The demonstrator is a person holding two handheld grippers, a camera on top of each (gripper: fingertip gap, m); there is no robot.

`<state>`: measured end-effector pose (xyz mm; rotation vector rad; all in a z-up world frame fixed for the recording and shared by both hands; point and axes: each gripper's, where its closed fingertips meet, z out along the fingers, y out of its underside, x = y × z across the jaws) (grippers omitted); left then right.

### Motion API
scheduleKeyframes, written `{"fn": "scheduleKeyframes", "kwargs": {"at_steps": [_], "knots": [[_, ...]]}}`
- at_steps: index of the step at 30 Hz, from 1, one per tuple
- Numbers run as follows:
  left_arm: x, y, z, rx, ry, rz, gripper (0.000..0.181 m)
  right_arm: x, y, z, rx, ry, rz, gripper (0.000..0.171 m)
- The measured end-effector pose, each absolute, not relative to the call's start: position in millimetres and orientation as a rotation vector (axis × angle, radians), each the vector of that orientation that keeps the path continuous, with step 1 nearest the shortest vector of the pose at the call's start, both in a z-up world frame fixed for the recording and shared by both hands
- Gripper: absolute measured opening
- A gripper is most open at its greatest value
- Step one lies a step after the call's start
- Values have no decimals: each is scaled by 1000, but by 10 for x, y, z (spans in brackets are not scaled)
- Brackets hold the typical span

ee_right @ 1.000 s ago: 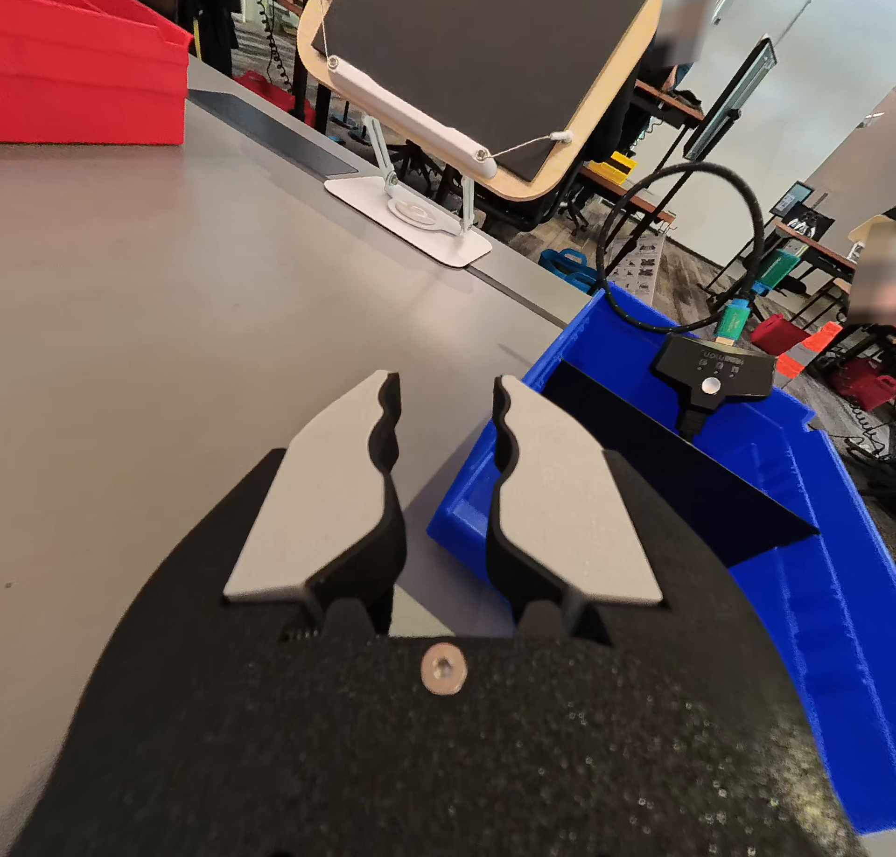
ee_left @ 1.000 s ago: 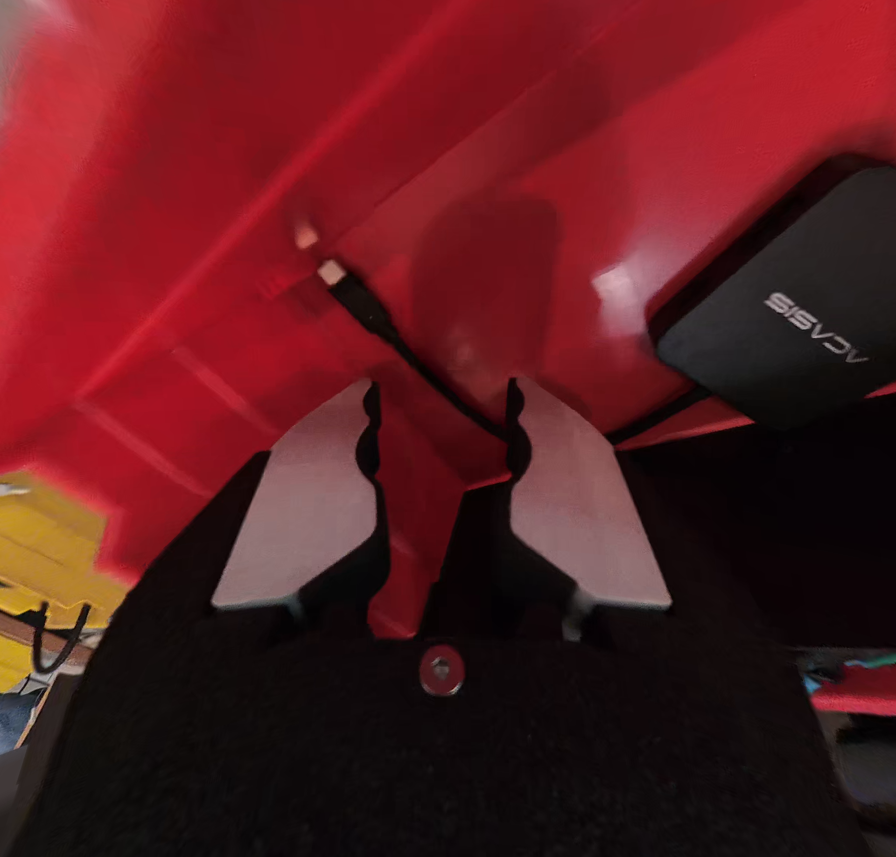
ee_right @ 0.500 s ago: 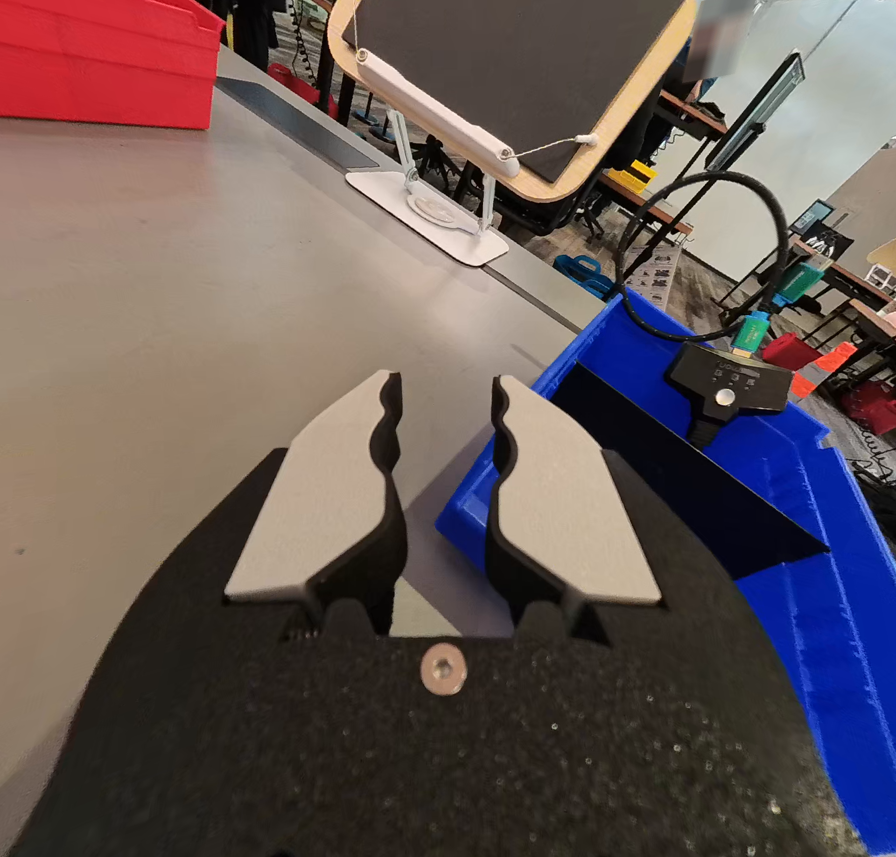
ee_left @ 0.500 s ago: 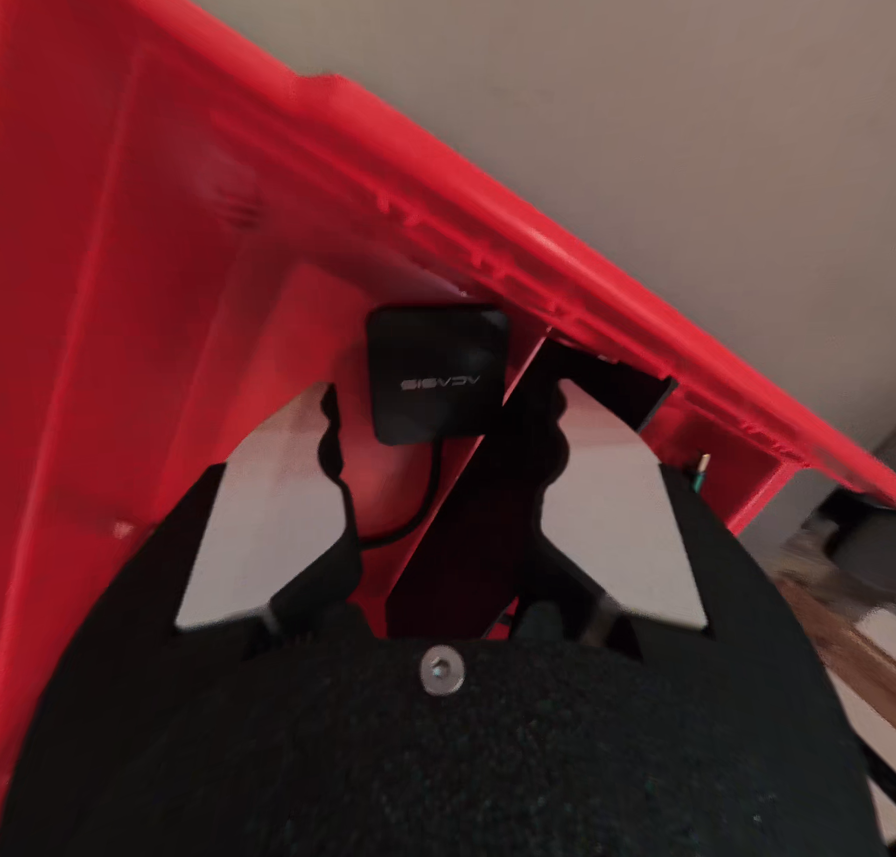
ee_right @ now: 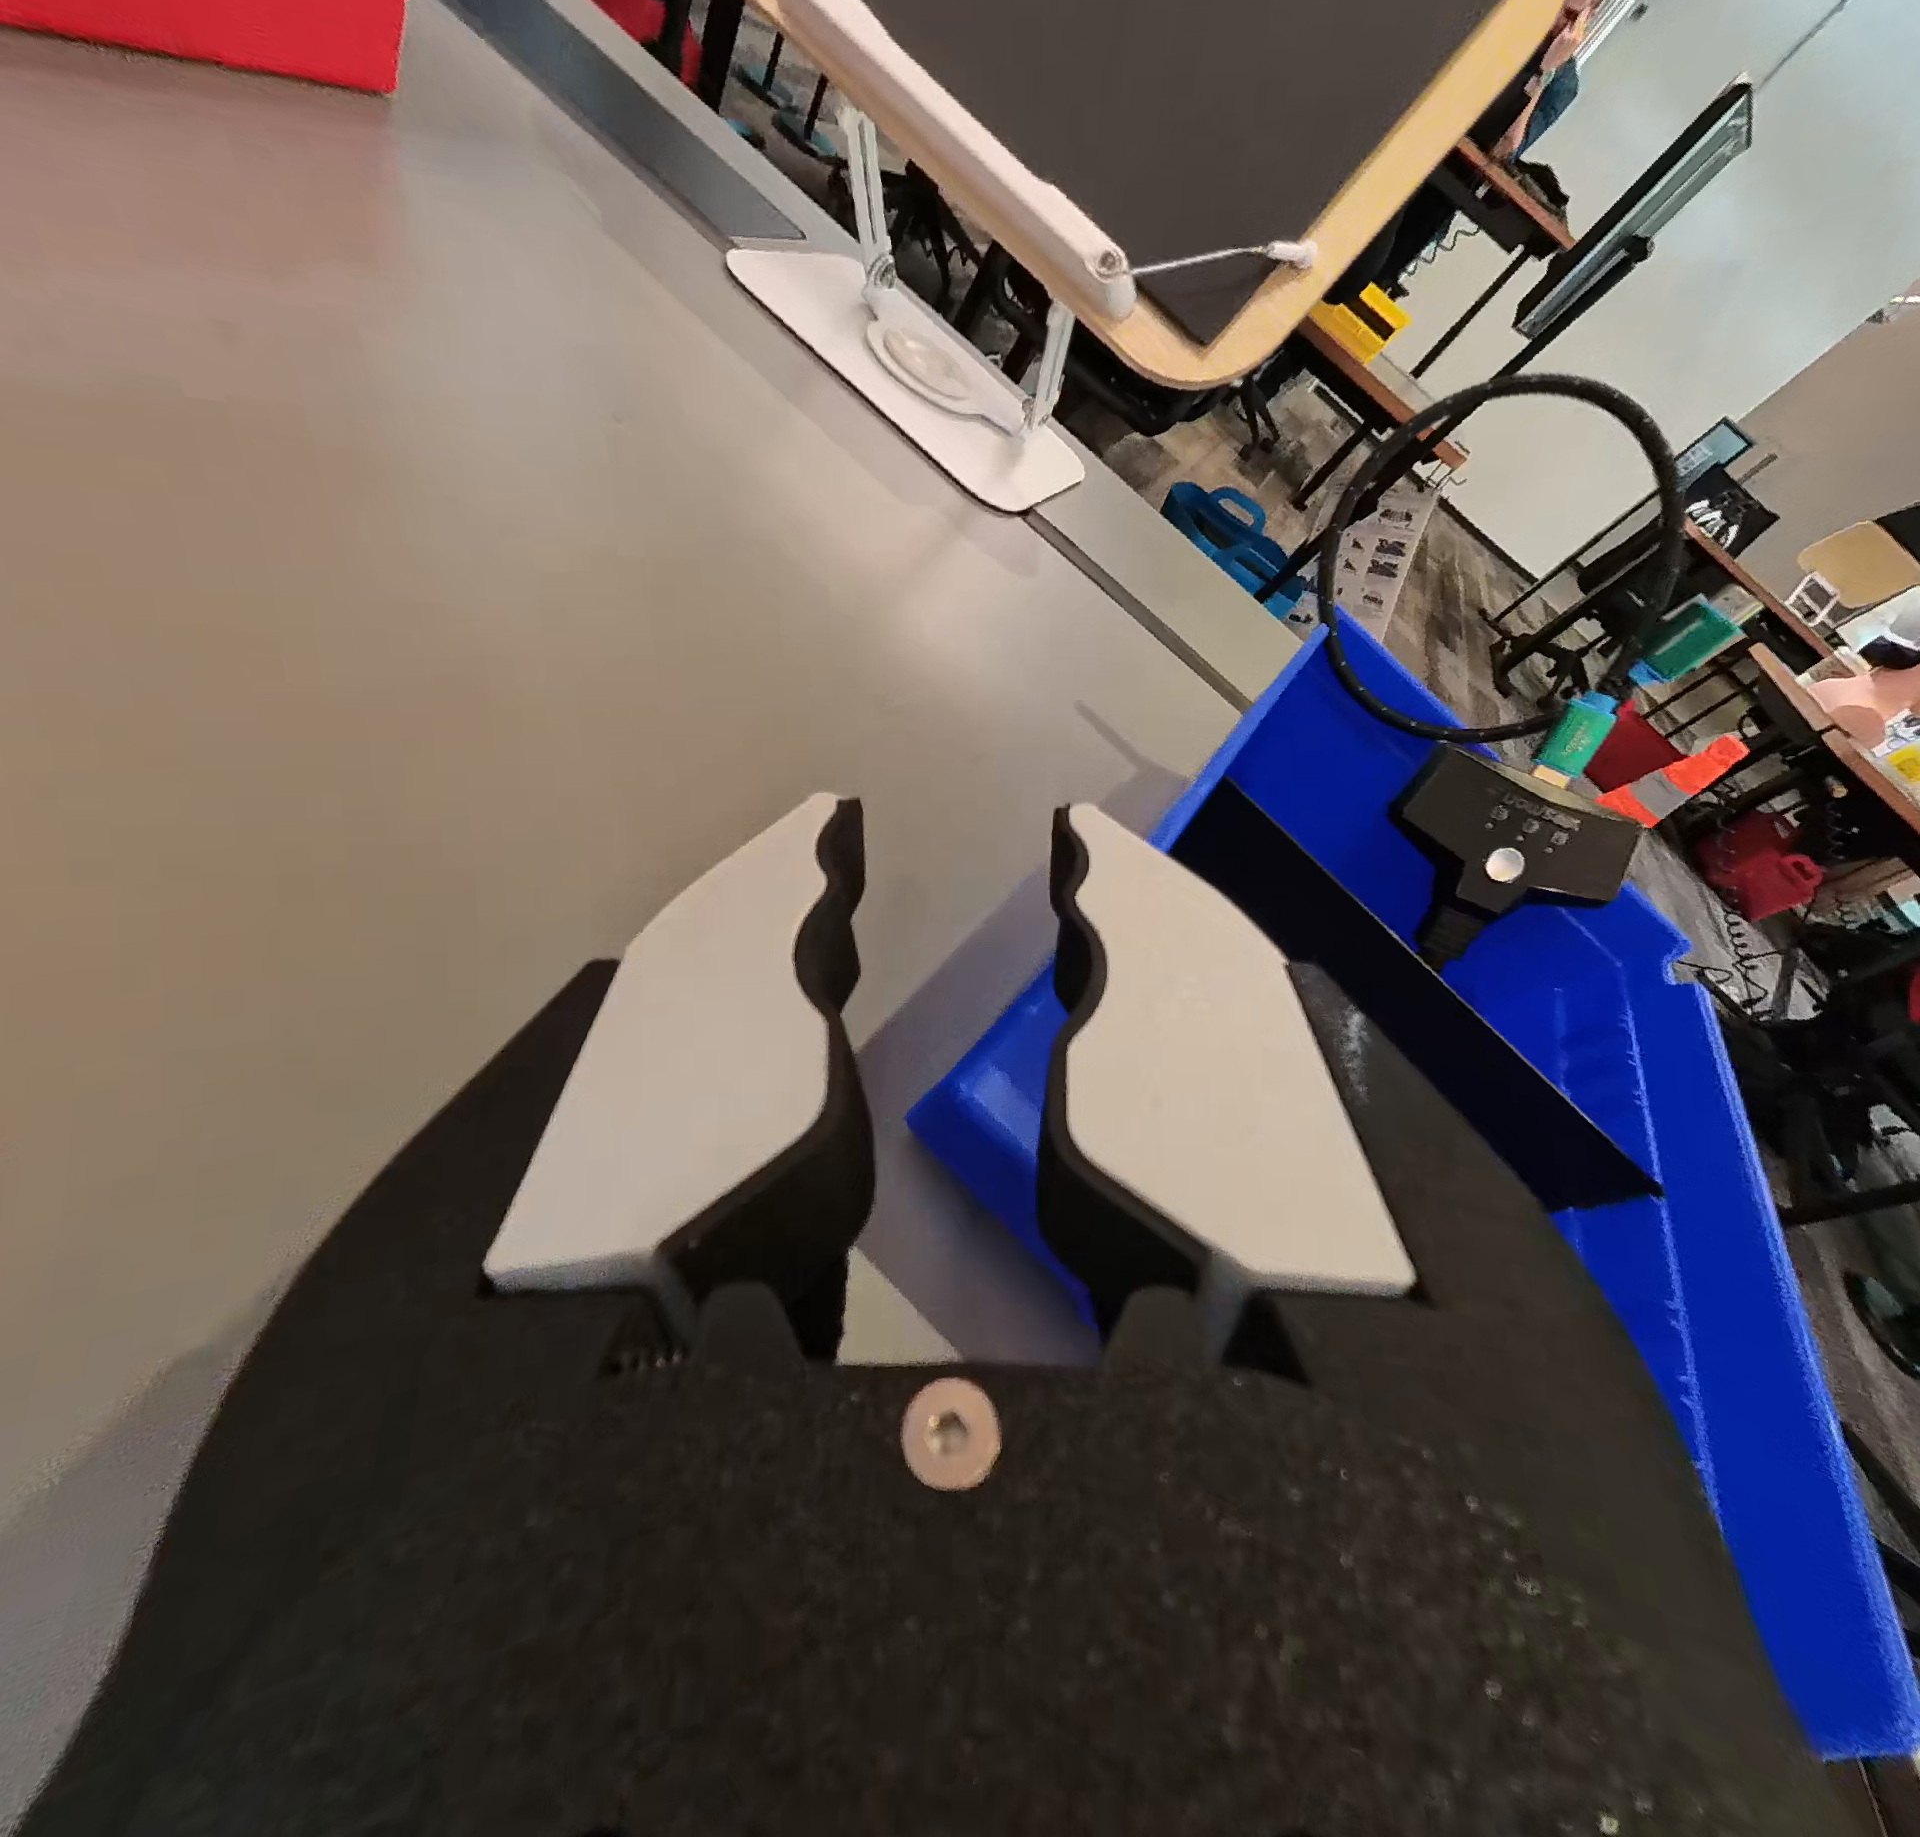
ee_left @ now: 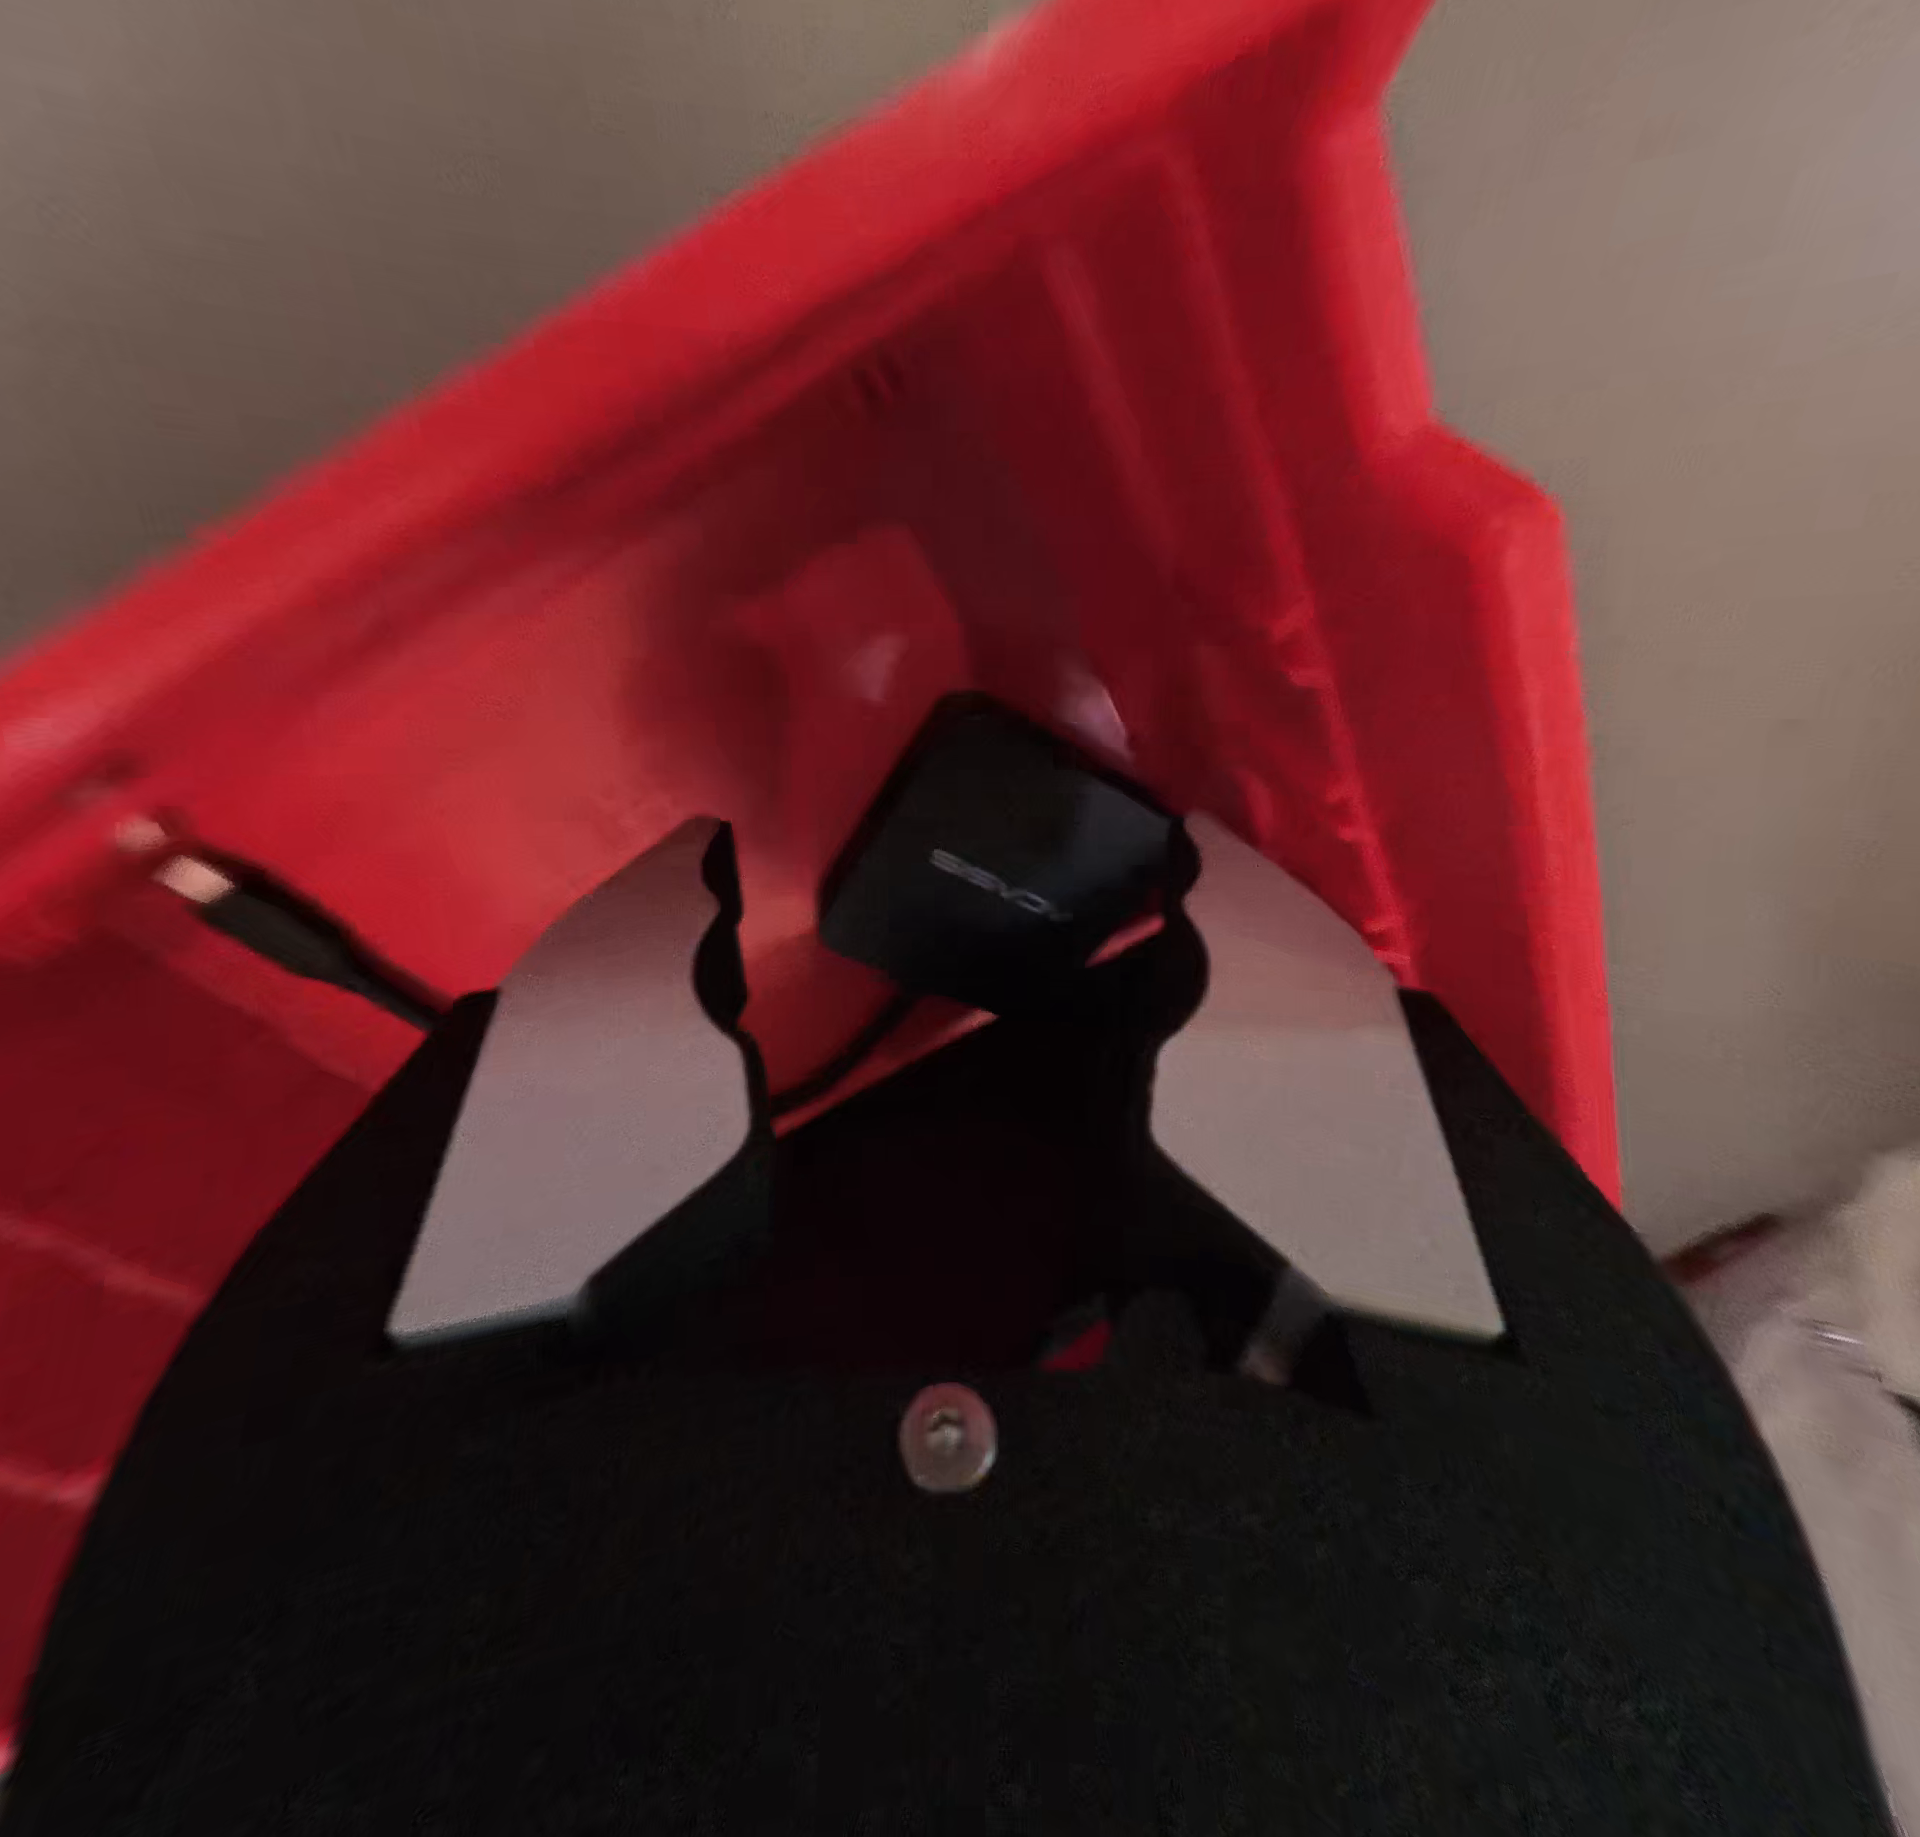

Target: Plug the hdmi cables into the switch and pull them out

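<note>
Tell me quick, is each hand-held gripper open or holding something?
Left hand-held gripper: open, holding nothing, over the small black box in the red bin.
Right hand-held gripper: open, empty.

My left claw (ee_left: 956, 842) has spread wide and swung over the red bin (ee_left: 1195, 353), the black box (ee_left: 1003, 878) now between its fingers.

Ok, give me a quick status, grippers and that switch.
Left gripper open over red bin, black box between its tips. Right gripper open, empty, above table. Switch in blue bin, one green-plugged cable inserted. Black divider beside it.
</note>
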<state>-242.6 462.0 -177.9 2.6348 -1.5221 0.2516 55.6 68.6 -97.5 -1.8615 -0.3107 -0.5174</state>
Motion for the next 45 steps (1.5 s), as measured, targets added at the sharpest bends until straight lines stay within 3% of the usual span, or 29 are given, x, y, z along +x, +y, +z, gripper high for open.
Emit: {"fn": "scheduleKeyframes", "kwargs": {"at_steps": [3,8,11,14,18,23,26,30,35,41,45], "knots": [[-2567,4576,-1883,2635,-1409,169,108,524,703,-981,-1876,-307,-507,34],[-2656,4445,-1992,2551,-1362,106,124,461,763,-960,-1887,-333,-502,34],[-2680,4405,-2010,2524,-1360,35,122,426,811,-925,-1886,-362,-514,34],[-2644,4356,-2016,2526,-1356,-3,110,383,856,-883,-1877,-387,-527,34],[-2566,4195,-1975,2487,-1362,60,74,323,906,-874,-1869,-413,-535,34],[-2579,4181,-1963,2506,-1375,137,64,273,921,-868,-1851,-441,-564,34],[-2611,4280,-1914,2566,-1371,269,30,268,906,-864,-1844,-437,-561,33],[-2737,4356,-1889,2580,-1459,330,0,284,889,-862,-1842,-429,-557,33],[-2647,4293,-1857,2536,-1488,463,0,276,913,-838,-1835,-426,-557,33],[-2557,4252,-1794,2471,-1386,600,23,213,928,-782,-1823,-441,-571,32],[-2579,4320,-1742,2354,-1798,493,38,181,1016,-762,-1813,-441,-556,32]]}}
